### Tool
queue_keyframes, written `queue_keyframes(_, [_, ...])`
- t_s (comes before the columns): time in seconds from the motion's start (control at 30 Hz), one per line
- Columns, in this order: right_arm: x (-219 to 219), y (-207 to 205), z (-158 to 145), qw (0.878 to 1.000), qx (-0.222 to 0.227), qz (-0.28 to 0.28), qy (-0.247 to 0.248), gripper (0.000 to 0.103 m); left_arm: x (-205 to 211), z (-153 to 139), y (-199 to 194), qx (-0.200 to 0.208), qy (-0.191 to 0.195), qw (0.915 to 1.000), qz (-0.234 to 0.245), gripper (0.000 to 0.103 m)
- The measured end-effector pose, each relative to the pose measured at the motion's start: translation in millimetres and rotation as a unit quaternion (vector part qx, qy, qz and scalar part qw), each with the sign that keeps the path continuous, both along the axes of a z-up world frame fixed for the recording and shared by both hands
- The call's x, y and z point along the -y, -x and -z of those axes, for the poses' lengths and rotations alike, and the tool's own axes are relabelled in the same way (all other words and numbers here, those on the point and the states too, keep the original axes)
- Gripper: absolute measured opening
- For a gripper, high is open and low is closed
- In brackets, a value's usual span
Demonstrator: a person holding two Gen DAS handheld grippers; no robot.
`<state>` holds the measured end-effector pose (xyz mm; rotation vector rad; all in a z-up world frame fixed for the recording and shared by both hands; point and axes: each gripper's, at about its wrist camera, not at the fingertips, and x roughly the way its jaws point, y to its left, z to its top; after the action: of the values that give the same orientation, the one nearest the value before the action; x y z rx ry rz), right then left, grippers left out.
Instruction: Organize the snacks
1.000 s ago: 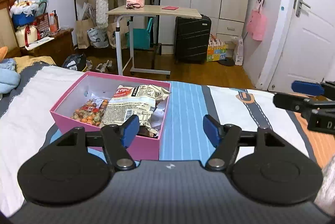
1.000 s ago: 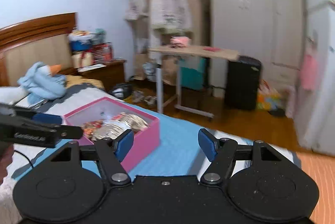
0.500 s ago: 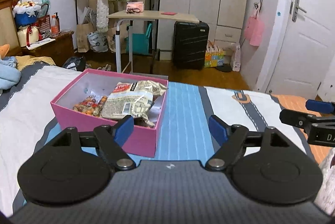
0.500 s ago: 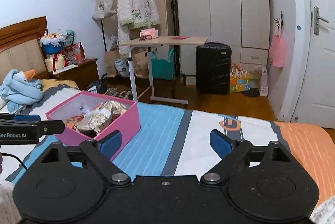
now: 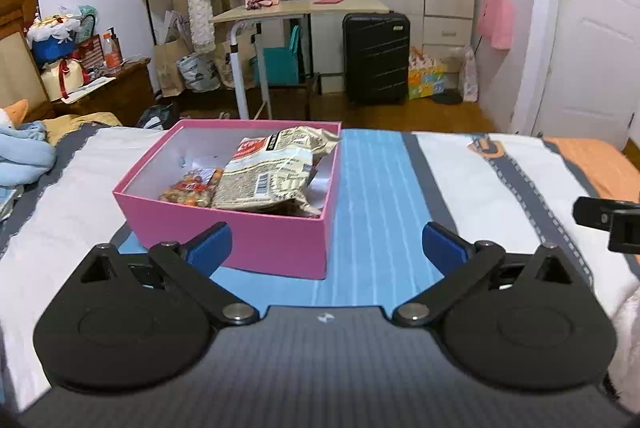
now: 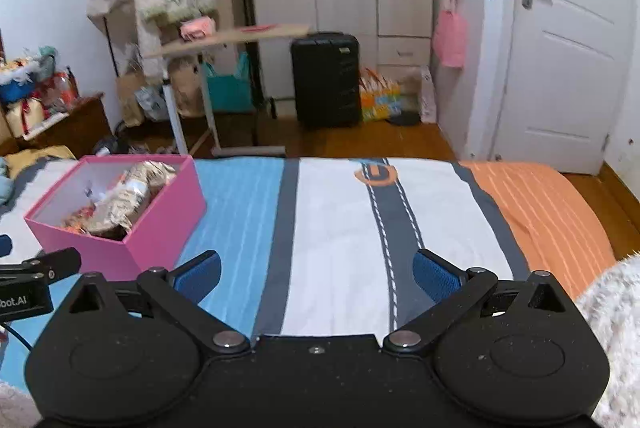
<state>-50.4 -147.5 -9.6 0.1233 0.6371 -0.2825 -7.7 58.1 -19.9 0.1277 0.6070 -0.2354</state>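
You've pulled both grippers back w/ fingers wide, empty; snacks (image 5: 268, 176) sit in pink box (image 5: 240, 244) on bed (image 6: 340, 220), prob done.

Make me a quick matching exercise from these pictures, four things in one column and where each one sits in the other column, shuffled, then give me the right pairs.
Things:
1. beige snack bag
2. pink box
3. black suitcase
4. pink bag

Places:
A. standing on the floor in front of the wardrobe
B. hanging on the wall beside the door
C. lying inside the box
D. resting on the bedspread

Pairs: 1-C, 2-D, 3-A, 4-B
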Motion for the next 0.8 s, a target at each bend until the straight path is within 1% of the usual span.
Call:
queue_keyframes(0.1, [-7, 5, -1, 1.0, -0.002, 0.007, 0.029, 0.103, 0, -1, -2, -0.011, -0.003, 0.9999, -0.003, 0.103])
queue_keyframes(0.2, [-14, 9, -5, 0.999, -0.005, 0.004, 0.049, 0.103, -2, -2, -2, -0.019, 0.007, 0.9998, 0.0, 0.103])
queue_keyframes(0.27, [-16, 10, -7, 0.999, -0.007, 0.0, 0.046, 0.103, -2, -3, -1, -0.017, 0.006, 0.9998, -0.002, 0.103])
queue_keyframes(0.43, [-18, 13, -10, 0.999, -0.008, 0.001, 0.042, 0.103, -1, 1, -2, -0.015, -0.02, 0.9995, -0.02, 0.103])
queue_keyframes(0.67, [-16, 10, -7, 0.999, -0.025, 0.004, 0.036, 0.103, -3, 1, -4, -0.016, -0.02, 0.9995, -0.021, 0.103])
queue_keyframes(0.8, [-15, 10, -5, 0.999, -0.028, 0.007, 0.034, 0.103, 0, 3, -4, -0.016, -0.02, 0.9996, -0.012, 0.103])
